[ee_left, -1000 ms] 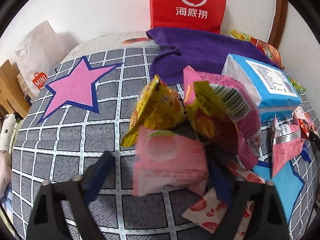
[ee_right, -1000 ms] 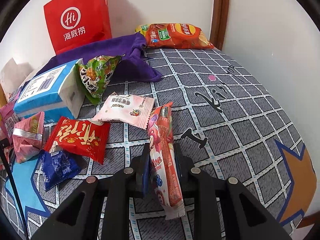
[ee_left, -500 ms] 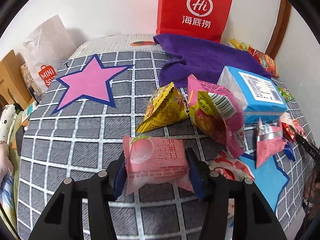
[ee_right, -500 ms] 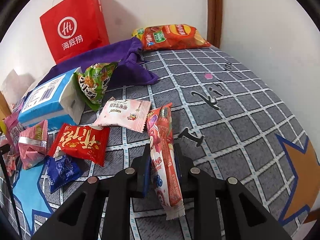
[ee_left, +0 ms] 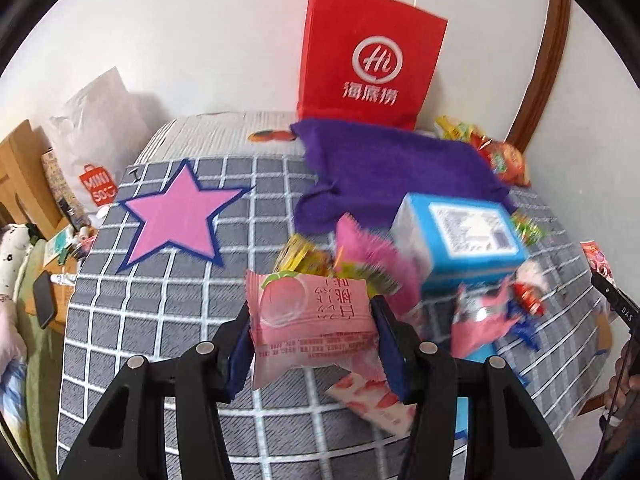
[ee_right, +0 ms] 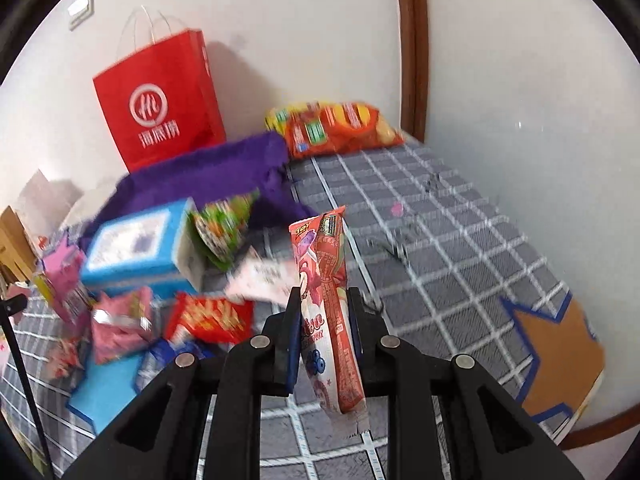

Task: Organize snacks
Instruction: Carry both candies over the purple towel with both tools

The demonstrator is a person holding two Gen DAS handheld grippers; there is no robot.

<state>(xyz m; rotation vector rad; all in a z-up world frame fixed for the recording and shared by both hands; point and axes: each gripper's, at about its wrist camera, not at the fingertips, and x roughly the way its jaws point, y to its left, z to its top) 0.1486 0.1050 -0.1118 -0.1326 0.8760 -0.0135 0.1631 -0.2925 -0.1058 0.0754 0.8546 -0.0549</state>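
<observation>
- Left wrist view: the left gripper [ee_left: 314,330] is clamped on a pink peach snack pack [ee_left: 312,320]. One blue pad presses on each short end of the pack.
- The pack is up off the grey checked bed cover [ee_left: 160,320], near the bottom middle of the view.
- Just past the pack sit a yellow bag [ee_left: 302,256] and a pink bag [ee_left: 372,252], close together and blurry.
- A blue box [ee_left: 464,236] is to the right of them. A small pink packet [ee_left: 478,320] lies near its front.
- A white packet with red strawberries [ee_left: 372,400] lies flat on the cover, under the right finger.
- A big pink star [ee_left: 176,216] is printed on the cover to the left.
- Far back, a purple towel [ee_left: 392,172] lies on the bed, and a red paper bag [ee_left: 372,60] stands against the wall.
- Right wrist view: the right gripper [ee_right: 324,332] is shut tight on a long red snack stick pack [ee_right: 328,300]. The pack stands almost upright between the pads, off the bed.
- To the left lie a red packet [ee_right: 212,316], a pink packet [ee_right: 120,324] and the blue box [ee_right: 136,248].
- A green bag [ee_right: 224,228] leans on the right side of the box.
- A white packet [ee_right: 264,280] lies just behind the left finger, blurry.
- Far back, an orange chip bag [ee_right: 340,128] lies by the wall, to the right of the red paper bag [ee_right: 160,100].
</observation>
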